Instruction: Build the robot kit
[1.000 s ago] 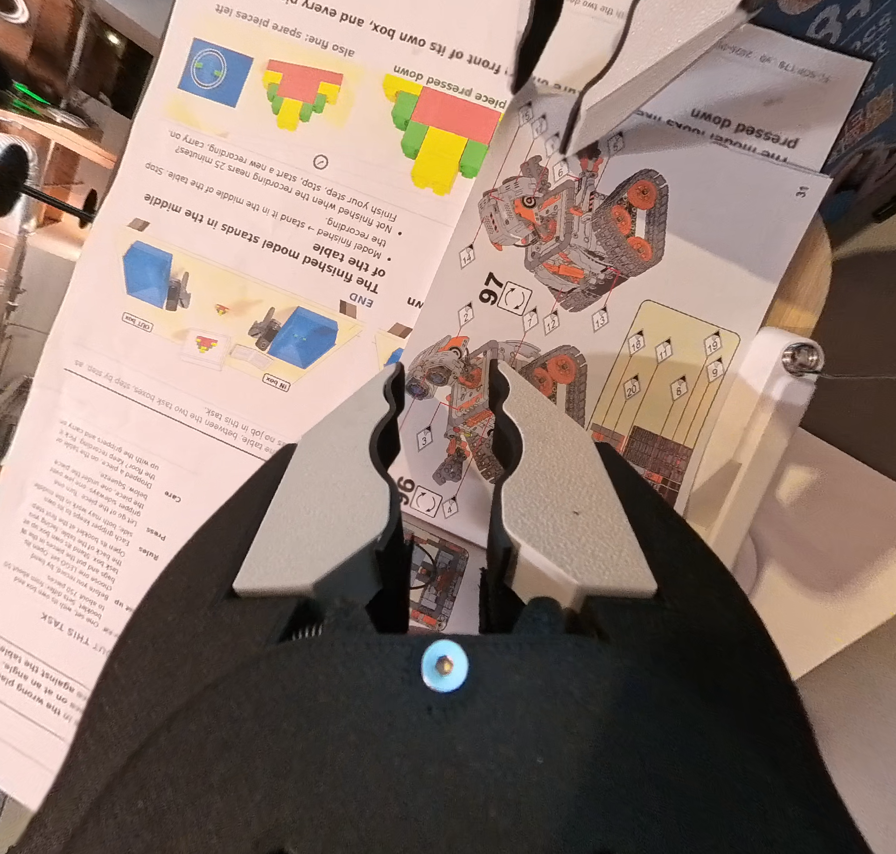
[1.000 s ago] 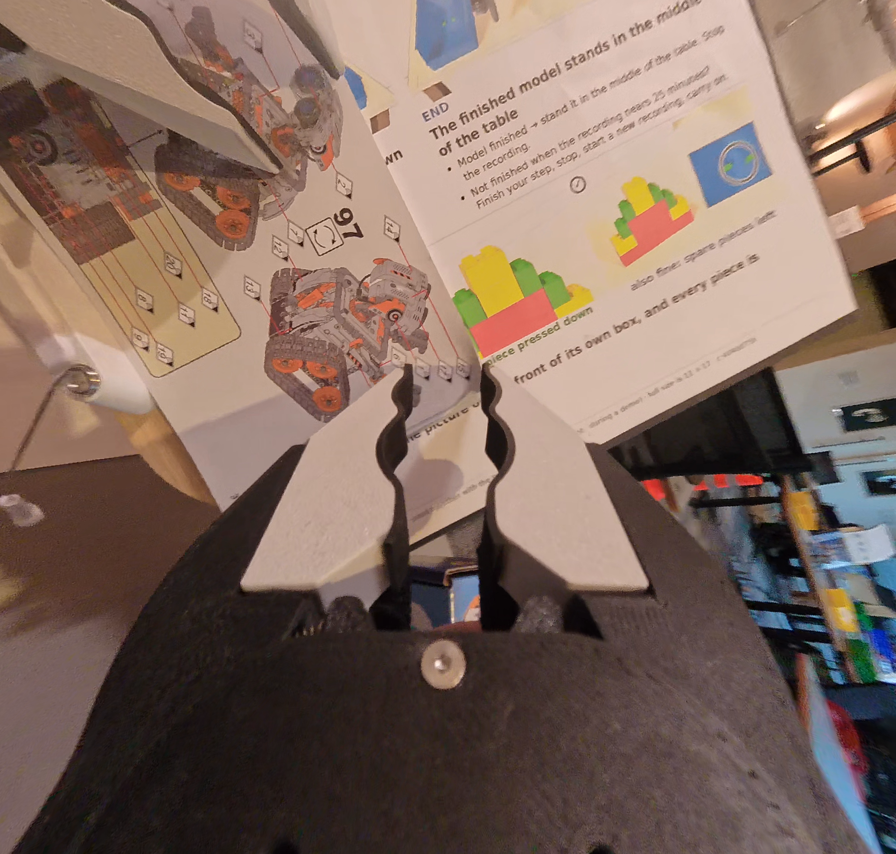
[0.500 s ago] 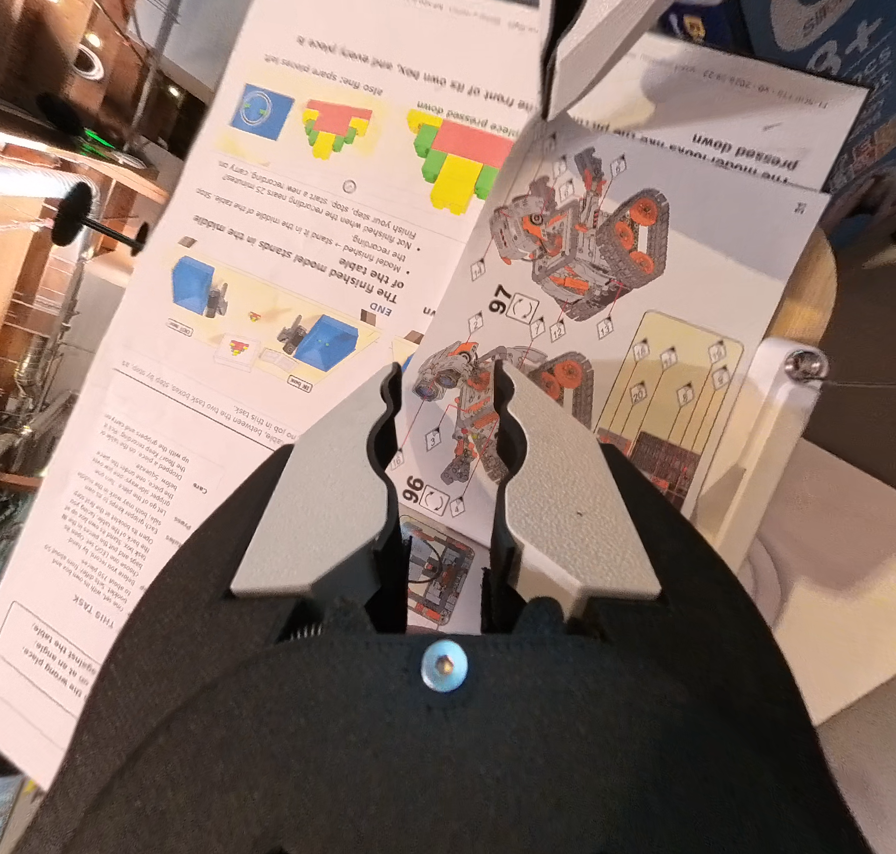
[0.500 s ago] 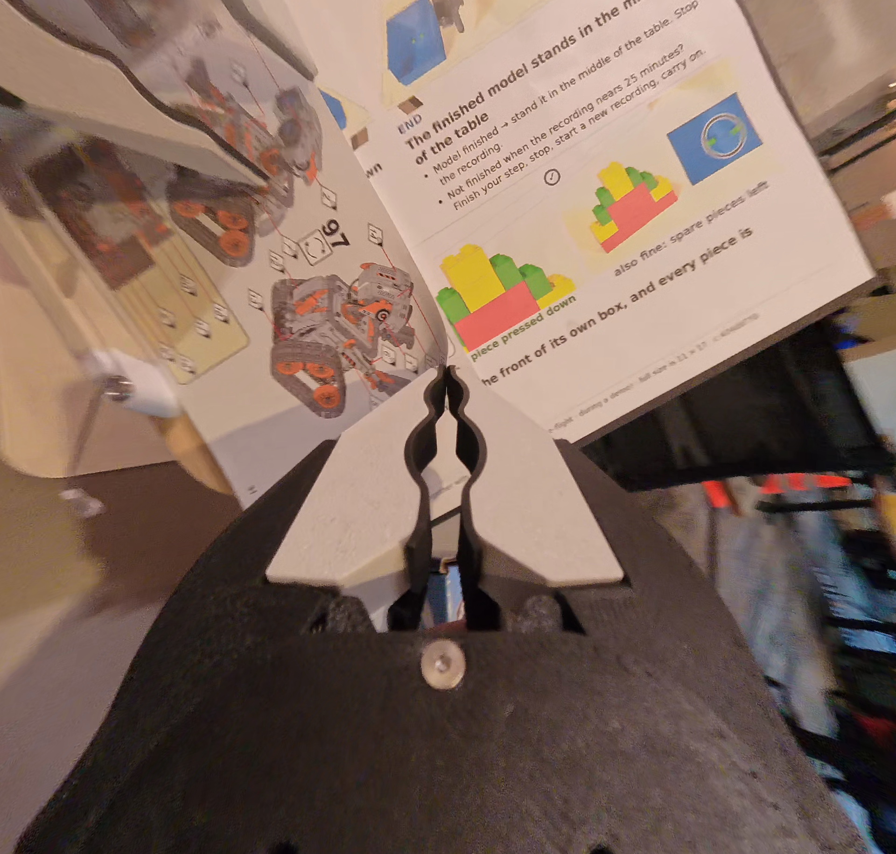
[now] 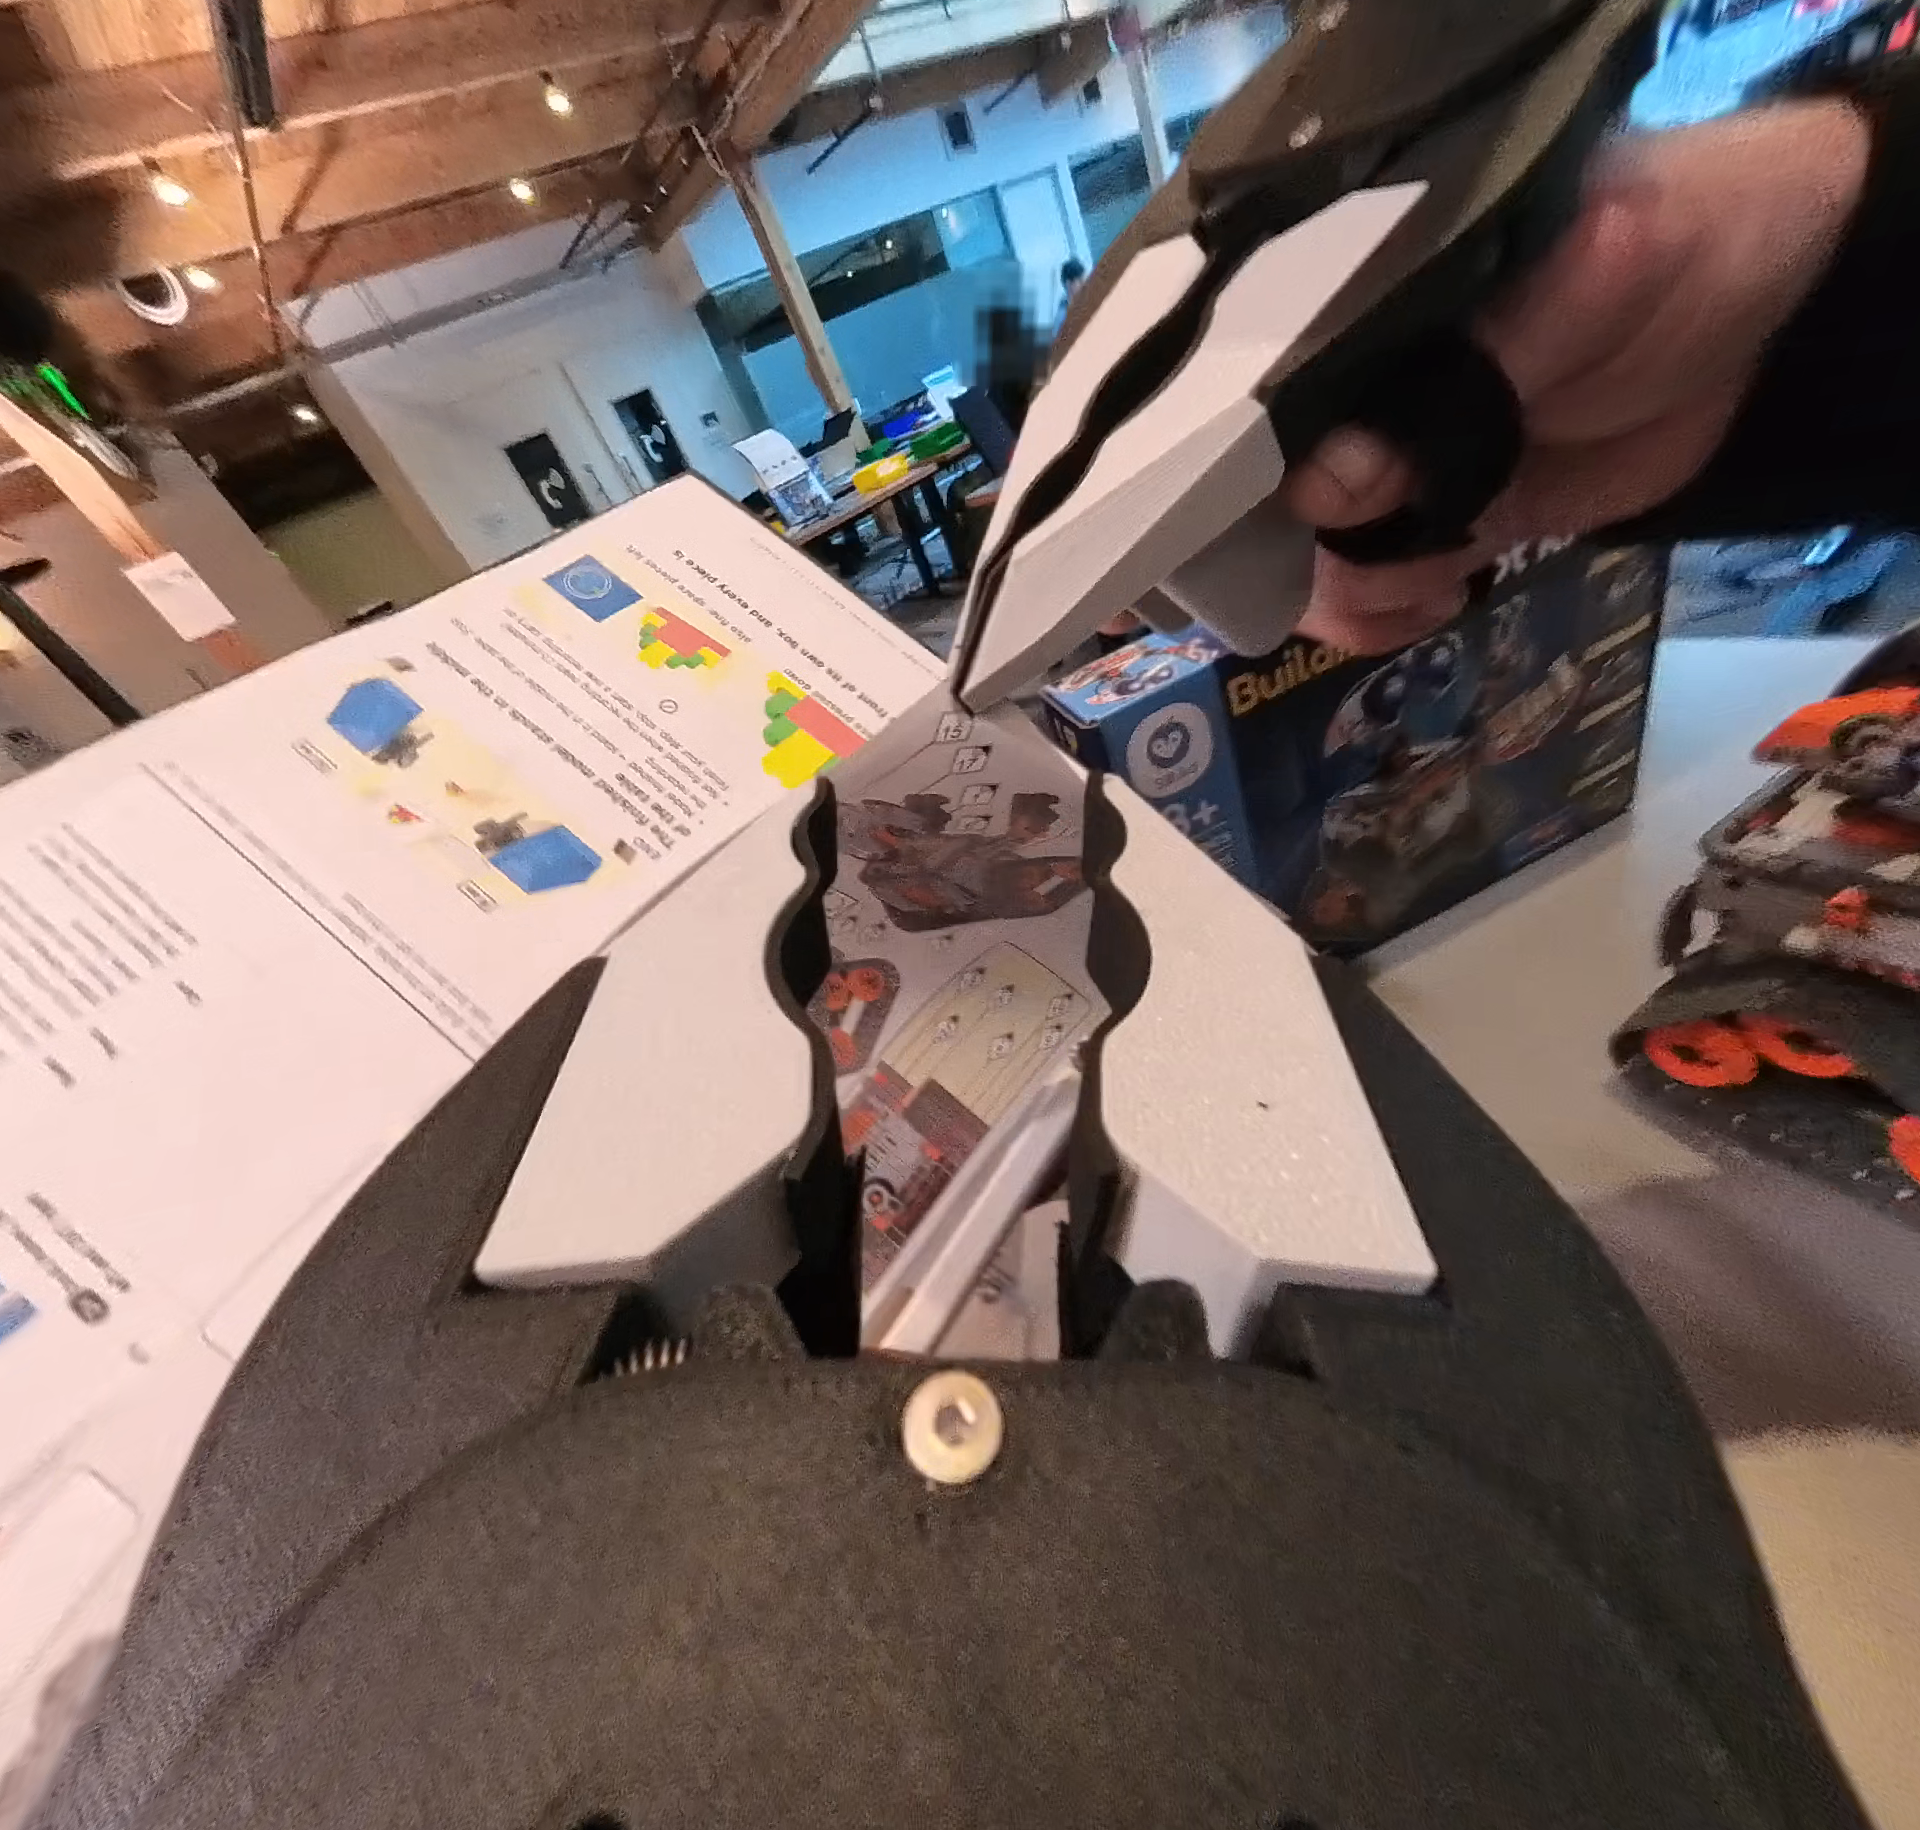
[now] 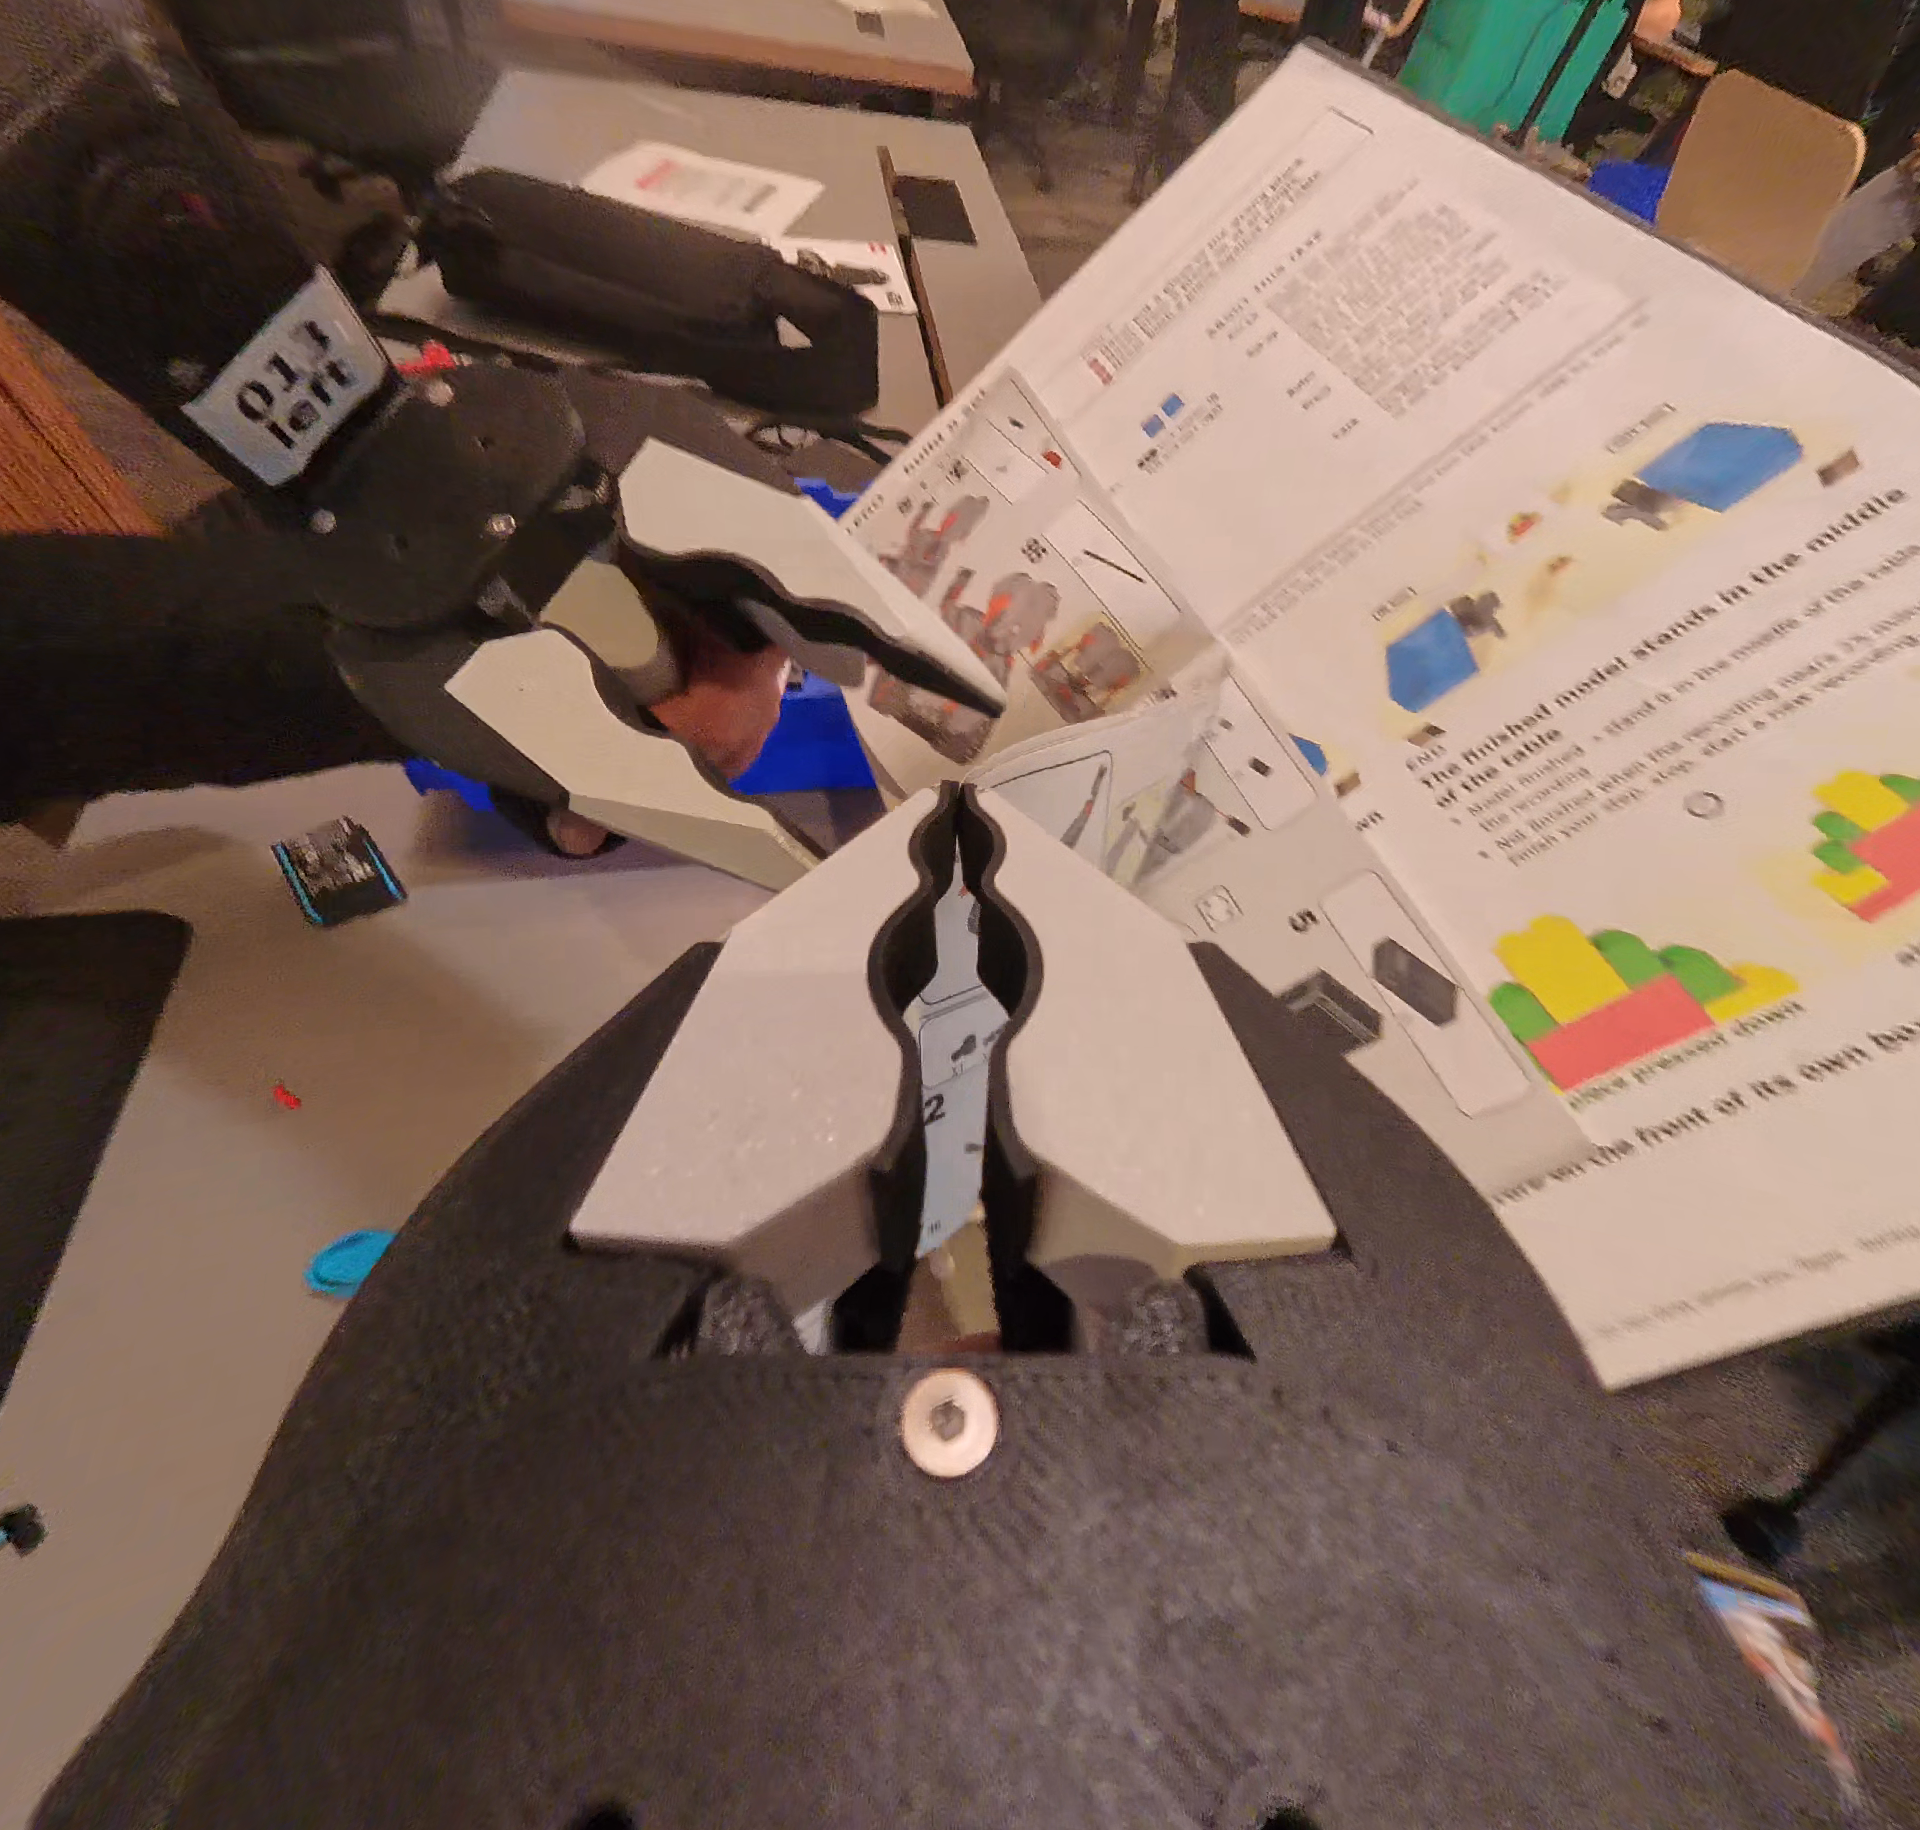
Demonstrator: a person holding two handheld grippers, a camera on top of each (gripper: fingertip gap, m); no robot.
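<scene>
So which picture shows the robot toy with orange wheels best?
The left wrist view: the tracked robot model sits at the right edge, blurry and partly cut off. The right wrist view doesn't show it.

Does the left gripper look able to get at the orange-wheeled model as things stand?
Probably yes: the left gripper is open, and bare table lies between it and the model; it must first clear the booklet between its fingers.

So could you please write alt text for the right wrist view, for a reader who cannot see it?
The right gripper is shut on a page of an illustrated building booklet, which lies against a large printed instruction sheet. The left gripper, held in a gloved hand, is open beside the booklet, above a grey table.
</scene>
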